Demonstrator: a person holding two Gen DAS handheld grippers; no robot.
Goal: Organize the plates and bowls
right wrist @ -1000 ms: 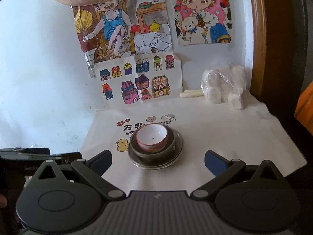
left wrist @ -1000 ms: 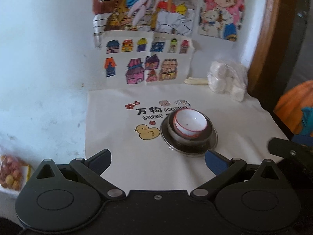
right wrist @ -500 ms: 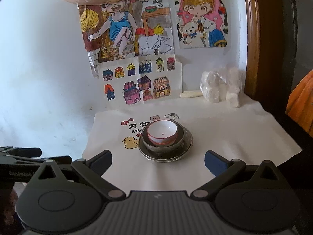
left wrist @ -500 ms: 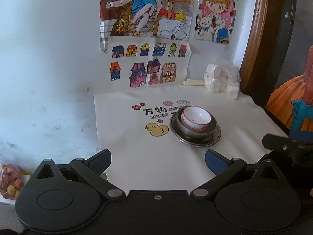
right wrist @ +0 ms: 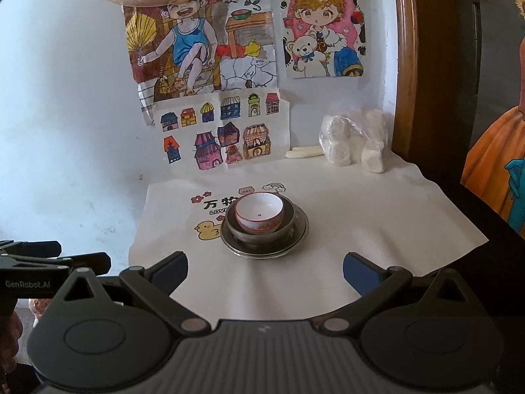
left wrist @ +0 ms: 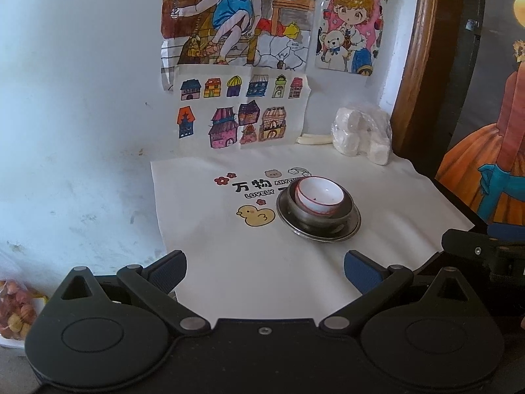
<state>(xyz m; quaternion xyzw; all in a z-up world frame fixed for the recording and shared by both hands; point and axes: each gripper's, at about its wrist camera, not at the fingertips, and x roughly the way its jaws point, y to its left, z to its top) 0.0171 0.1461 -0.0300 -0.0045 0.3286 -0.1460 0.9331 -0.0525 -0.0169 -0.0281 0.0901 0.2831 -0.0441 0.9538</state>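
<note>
A white bowl with a red rim point(left wrist: 320, 195) point(right wrist: 260, 211) sits nested in a dark metal bowl point(left wrist: 341, 218) point(right wrist: 288, 220), which rests on a shallow metal plate point(left wrist: 352, 226) point(right wrist: 300, 229). The stack stands on a white printed cloth point(left wrist: 229, 256) point(right wrist: 361, 216). My left gripper point(left wrist: 265, 272) hangs open, well back from the stack and to its left. My right gripper point(right wrist: 265, 272) is open too, directly in front of the stack and apart from it. Nothing lies between either pair of fingers.
A bag of white lumps point(left wrist: 361, 136) point(right wrist: 356, 139) and a pale stick point(right wrist: 303, 152) lie at the back by the wall with drawings. A dark wooden frame point(right wrist: 426, 65) rises on the right. A bag of reddish fruit point(left wrist: 13, 308) sits lower left.
Both grippers have drawn back and risen from the stack, which now looks smaller and farther away. The bowls and plate have not moved. Both grippers stayed open.
</note>
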